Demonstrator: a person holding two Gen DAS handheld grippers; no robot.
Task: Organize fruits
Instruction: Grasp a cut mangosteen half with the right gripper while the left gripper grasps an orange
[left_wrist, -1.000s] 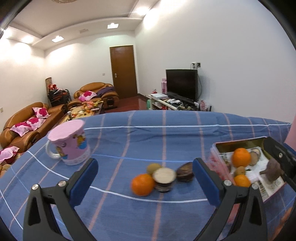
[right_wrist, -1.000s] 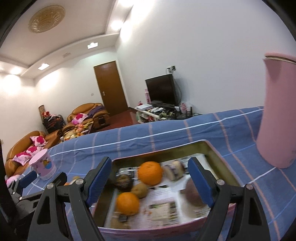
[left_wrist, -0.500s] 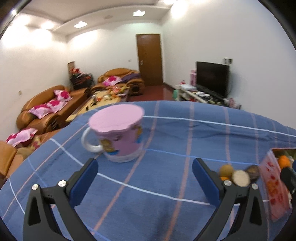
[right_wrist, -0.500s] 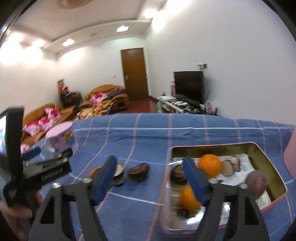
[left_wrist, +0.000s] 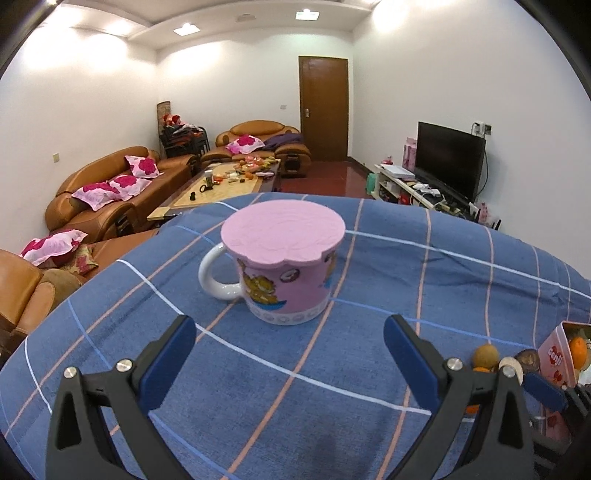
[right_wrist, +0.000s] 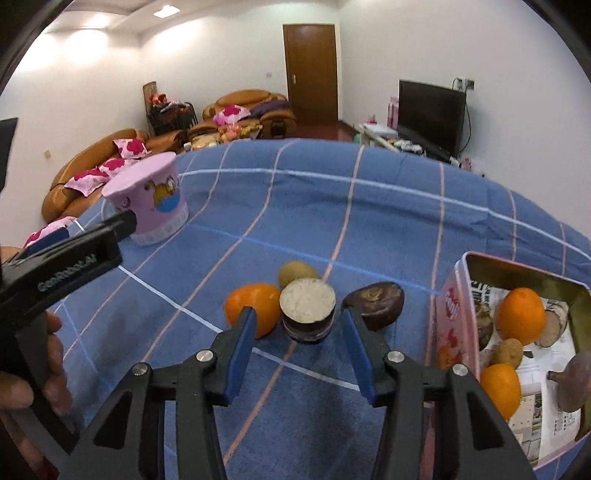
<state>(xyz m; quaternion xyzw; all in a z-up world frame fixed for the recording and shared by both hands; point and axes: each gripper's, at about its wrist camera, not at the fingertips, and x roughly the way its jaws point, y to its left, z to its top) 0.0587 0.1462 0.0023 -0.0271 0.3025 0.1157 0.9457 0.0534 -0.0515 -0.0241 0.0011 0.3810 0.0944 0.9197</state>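
Now the right gripper (right_wrist: 298, 334) hangs low over a small cluster of fruit on the blue plaid table (right_wrist: 369, 221); its fingers (right_wrist: 242, 350) have just been closing and stand fairly narrow, with nothing pressed between the pads. Just past the tips sits a cut dark-skinned piece with a pale flat top (right_wrist: 307, 310), upright, roughly in line with the gap. Touching it on the left is an orange (right_wrist: 253, 308); a small tan round fruit (right_wrist: 297, 273) lies behind it, and a dark brown fruit (right_wrist: 375, 304) lies beside it on the right. Further right a pink tin box (right_wrist: 448, 314) holds two more oranges, a small tan fruit and some cut pieces on printed paper; a brownish object at the frame edge is hard to make out. The left gripper (left_wrist: 290, 354) has its fingers (left_wrist: 168, 360) set wide, holding nothing, pointed at a pink mug (left_wrist: 284, 275) with a pink lid (left_wrist: 283, 230) and a white handle to the left. The mug stands well apart from the fruit. A hand (right_wrist: 22, 380) shows at the left edge of the right wrist view, holding the left gripper's handle.
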